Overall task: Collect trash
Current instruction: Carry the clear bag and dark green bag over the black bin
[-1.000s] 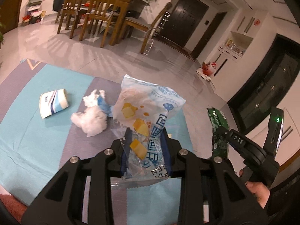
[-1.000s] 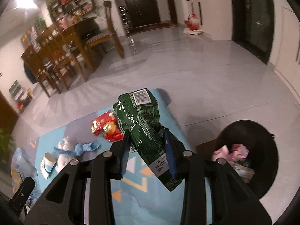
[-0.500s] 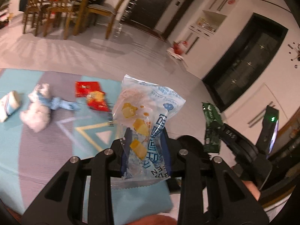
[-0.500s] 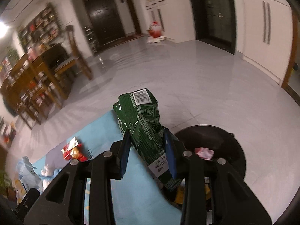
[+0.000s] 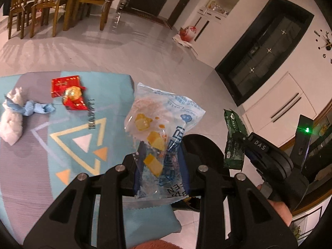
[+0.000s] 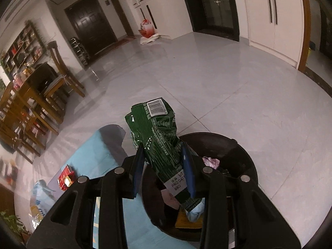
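Note:
My left gripper (image 5: 161,166) is shut on a clear plastic bag (image 5: 161,124) with blue print and yellow pieces inside. It hangs over the mat's right end, with the black trash bin (image 5: 205,151) just behind it. My right gripper (image 6: 164,166) is shut on a crumpled green wrapper (image 6: 159,132), held above the black trash bin (image 6: 240,155), which holds pink, yellow and blue scraps. In the left wrist view the right gripper (image 5: 244,143) and its green wrapper (image 5: 233,139) appear at the right, with a hand below.
On the teal and grey mat (image 5: 62,145) lie a red wrapper (image 5: 69,92) and a white tissue wad with a blue strip (image 5: 14,112). Wooden chairs and a table (image 5: 41,2) stand at the far left. A red and white bag (image 6: 147,29) sits by the far wall.
Both grippers have swung right across the mat toward the bin, each keeping its trash. The bin has come under the right gripper; the white and blue packet has left the left view.

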`<state>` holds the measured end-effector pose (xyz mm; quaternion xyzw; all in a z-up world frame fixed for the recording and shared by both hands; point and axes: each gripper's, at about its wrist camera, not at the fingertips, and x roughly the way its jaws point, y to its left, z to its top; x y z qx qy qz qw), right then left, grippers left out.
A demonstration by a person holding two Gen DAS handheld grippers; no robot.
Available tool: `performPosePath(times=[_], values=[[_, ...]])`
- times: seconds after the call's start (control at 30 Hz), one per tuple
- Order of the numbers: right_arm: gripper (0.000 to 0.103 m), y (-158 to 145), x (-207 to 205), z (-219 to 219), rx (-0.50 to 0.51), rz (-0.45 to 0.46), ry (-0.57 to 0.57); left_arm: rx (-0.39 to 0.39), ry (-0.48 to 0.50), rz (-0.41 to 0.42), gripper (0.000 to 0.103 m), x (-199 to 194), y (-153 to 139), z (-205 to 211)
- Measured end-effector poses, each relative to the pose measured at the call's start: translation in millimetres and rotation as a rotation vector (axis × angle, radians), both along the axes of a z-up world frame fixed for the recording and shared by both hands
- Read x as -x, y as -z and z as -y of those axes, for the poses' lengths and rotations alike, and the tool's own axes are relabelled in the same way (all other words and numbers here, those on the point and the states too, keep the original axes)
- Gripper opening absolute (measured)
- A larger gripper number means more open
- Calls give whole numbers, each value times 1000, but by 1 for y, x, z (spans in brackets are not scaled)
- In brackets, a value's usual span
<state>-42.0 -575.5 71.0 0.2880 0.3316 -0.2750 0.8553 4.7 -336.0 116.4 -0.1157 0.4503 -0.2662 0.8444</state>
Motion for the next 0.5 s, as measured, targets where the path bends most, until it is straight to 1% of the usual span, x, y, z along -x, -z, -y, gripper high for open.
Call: performPosePath(times=[0.23,0.33,0.43,0.5], values=[[35,14,9,24,-28,-58,73,-22,71,-11,31,-6,8,46],[35,20,18,33,-54,-58,102,-37,113,-17,31,-6,13,65],[35,27,25,43,-87,-61,125,-66,144,-3,31,-8,20,80],[35,31,29,48,-100,-66,132,-76,165,-16,31,-10,28,91]])
